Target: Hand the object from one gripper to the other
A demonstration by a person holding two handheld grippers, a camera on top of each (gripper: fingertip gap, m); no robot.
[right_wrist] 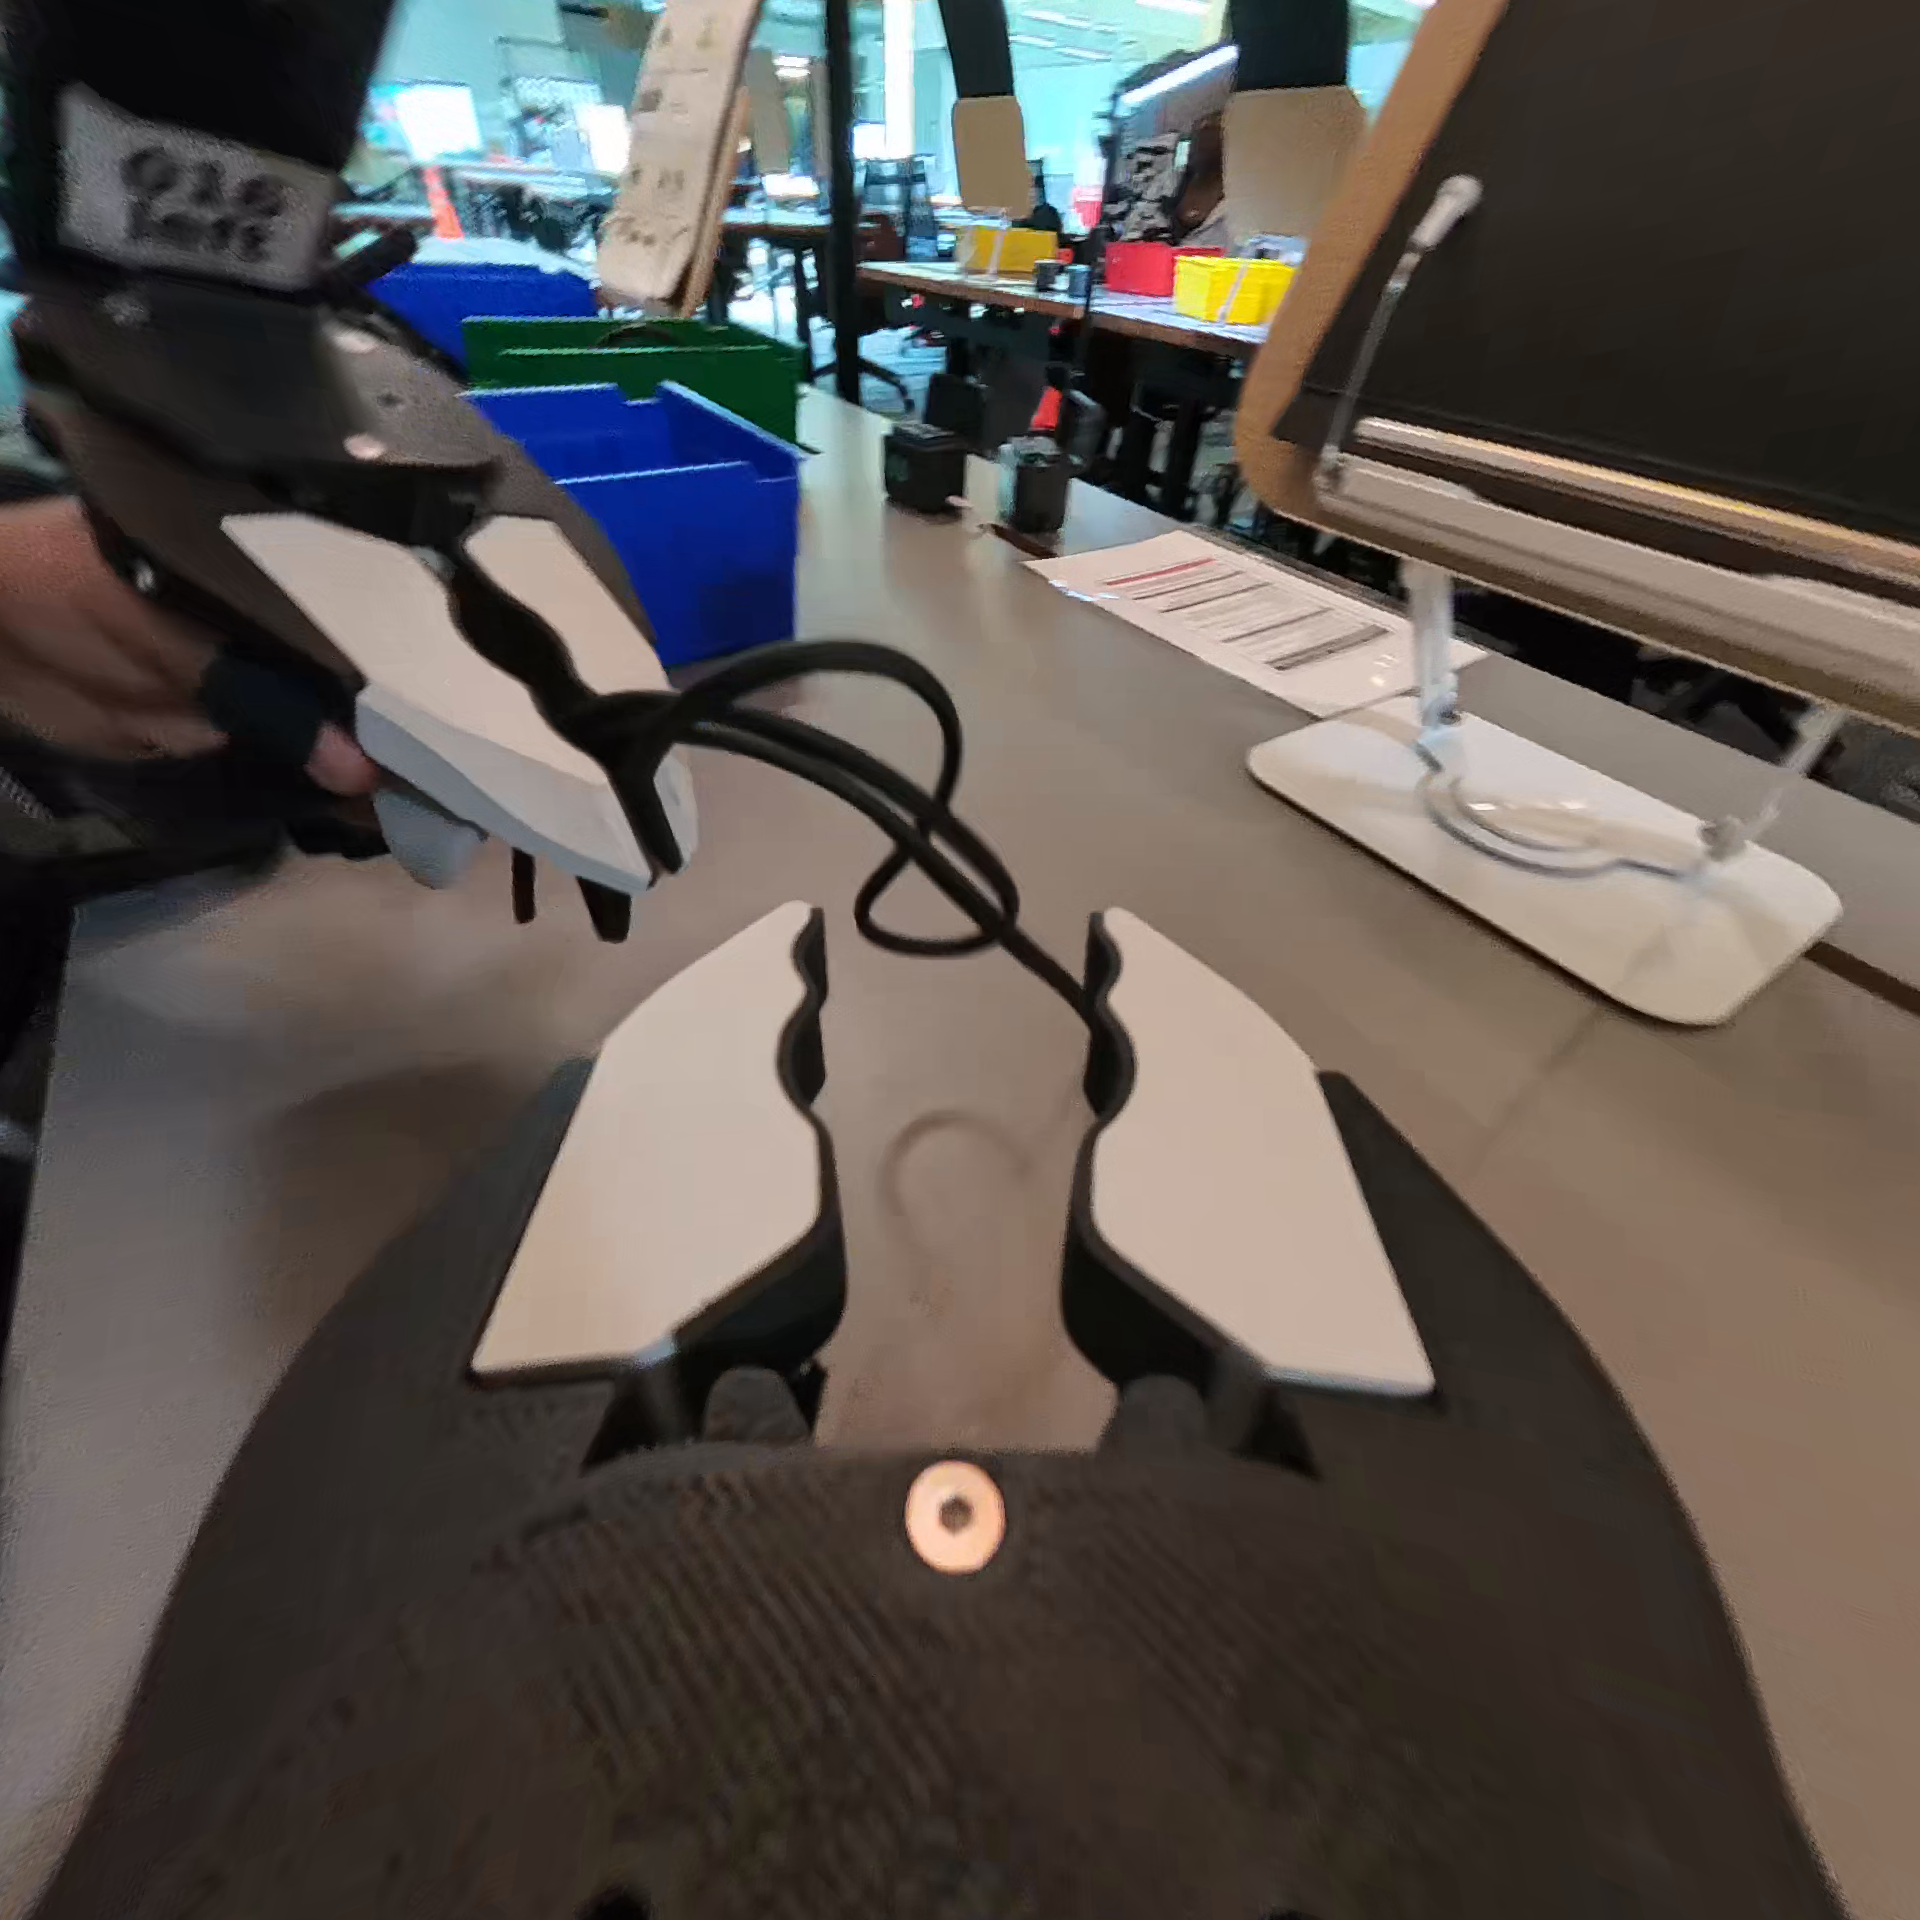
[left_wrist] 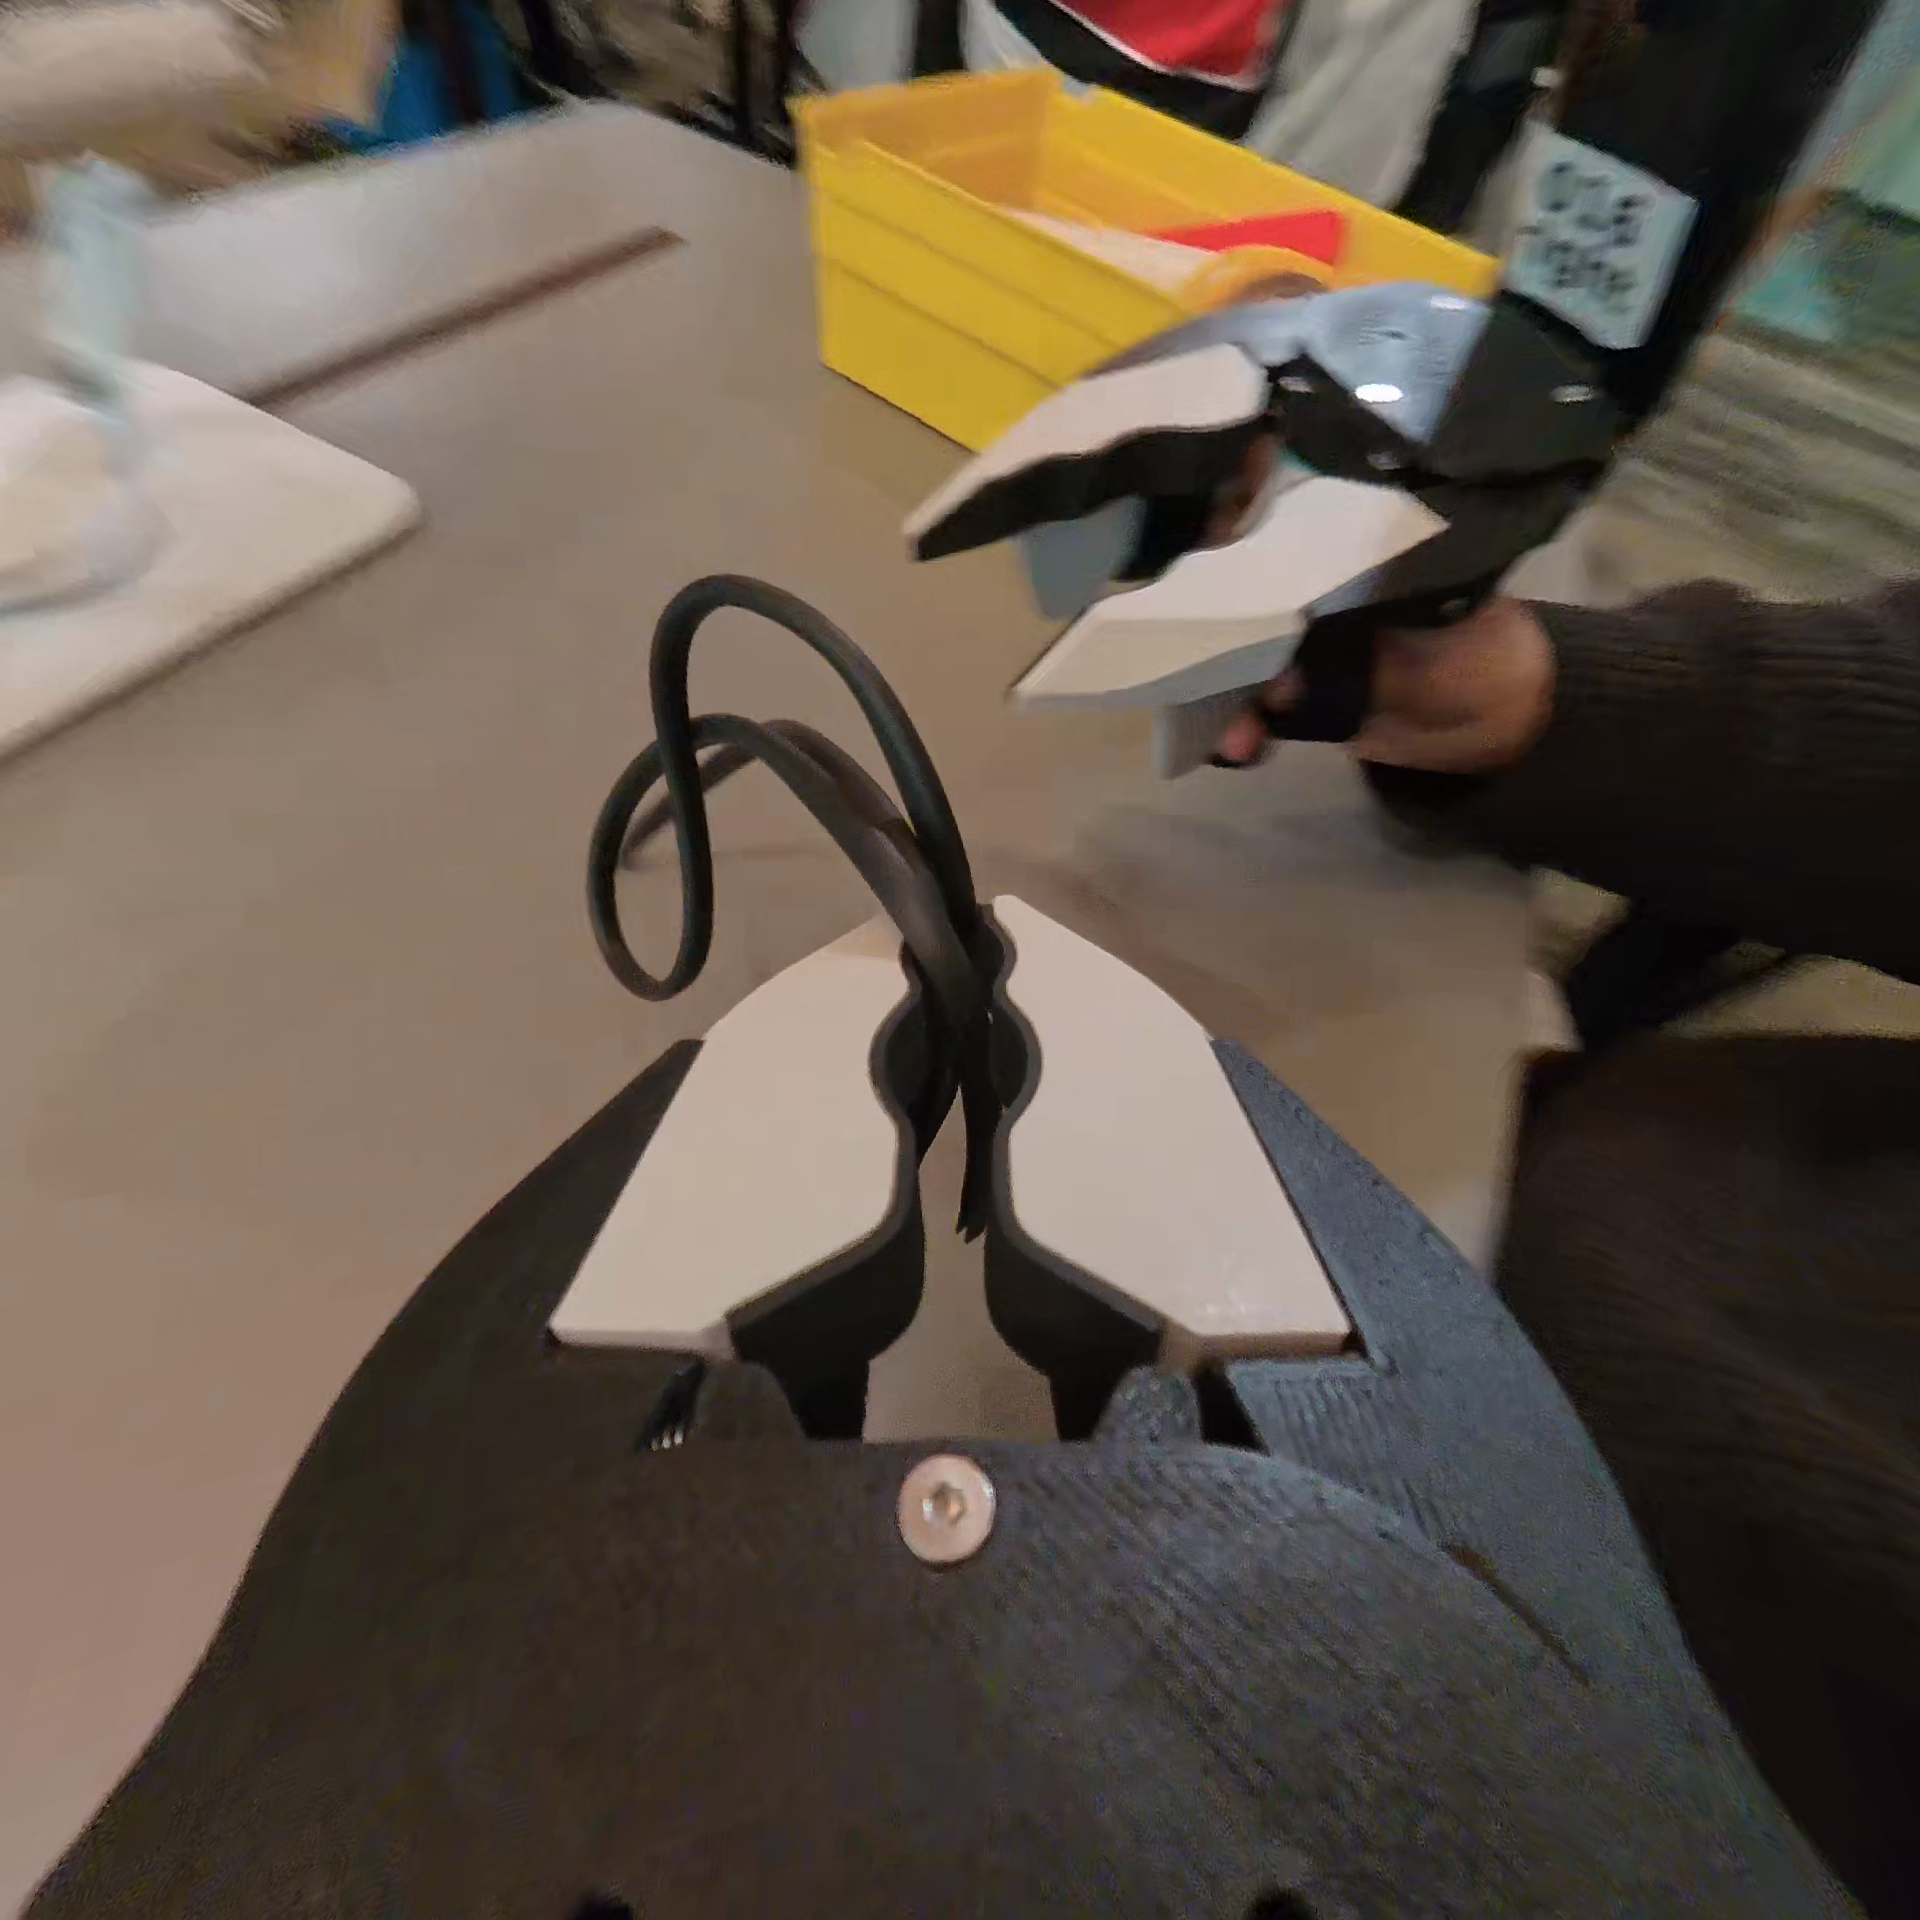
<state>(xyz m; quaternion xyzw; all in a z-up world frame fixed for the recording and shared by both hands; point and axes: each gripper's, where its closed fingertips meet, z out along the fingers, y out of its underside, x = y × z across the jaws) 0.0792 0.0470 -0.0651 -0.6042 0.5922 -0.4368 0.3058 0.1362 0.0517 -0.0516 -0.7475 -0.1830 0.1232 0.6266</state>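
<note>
Grey bench [right_wrist: 1195, 852] lies bare beneath both claws. Left gripper [left_wrist: 951, 940] is clamped on a bundled black cable [left_wrist: 727, 727], loops held above the bench. Right gripper [right_wrist: 956, 925] gapes wide, empty, its tips just beside the loops. Only the left view shows the yellow bin [left_wrist: 935, 301] near the far edge

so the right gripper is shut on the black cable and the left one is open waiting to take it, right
Reversed. The left wrist view shows the left gripper shut on the black cable. The right gripper is the open one waiting, its fingers apart, as the right wrist view shows.
</note>
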